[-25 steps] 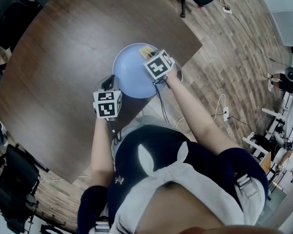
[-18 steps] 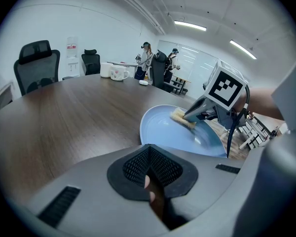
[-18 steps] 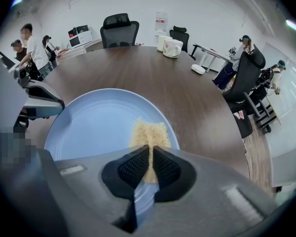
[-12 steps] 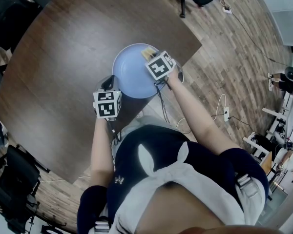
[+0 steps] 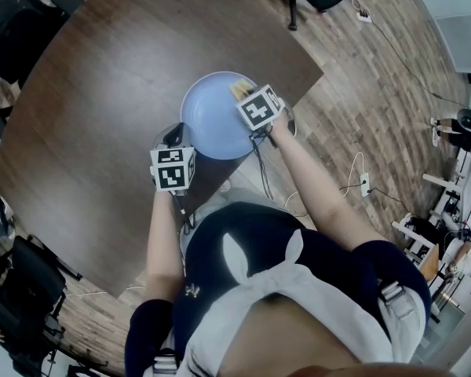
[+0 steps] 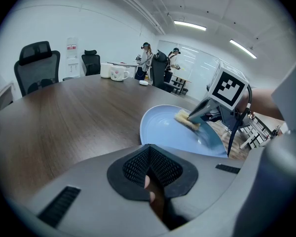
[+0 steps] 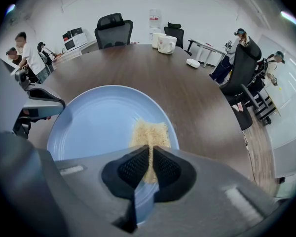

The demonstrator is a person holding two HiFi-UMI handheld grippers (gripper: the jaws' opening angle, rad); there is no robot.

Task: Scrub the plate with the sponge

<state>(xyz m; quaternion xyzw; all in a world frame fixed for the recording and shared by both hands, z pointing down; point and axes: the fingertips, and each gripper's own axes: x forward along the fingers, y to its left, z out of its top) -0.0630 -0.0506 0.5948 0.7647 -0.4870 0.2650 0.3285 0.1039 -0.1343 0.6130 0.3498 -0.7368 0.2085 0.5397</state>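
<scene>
Grey left gripper is clenched, its tips at the left rim of the blue plate, which lies by the desk's near edge. On the plate's right side a yellow sponge is pinched in the right gripper, under its black-and-white marker cube.

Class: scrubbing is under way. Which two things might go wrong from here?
1. The plate lies close to the edge of the table; sideways scrubbing might push it off.
2. The right gripper is shut on only the near end of the sponge, so it might fold or slip out.
</scene>
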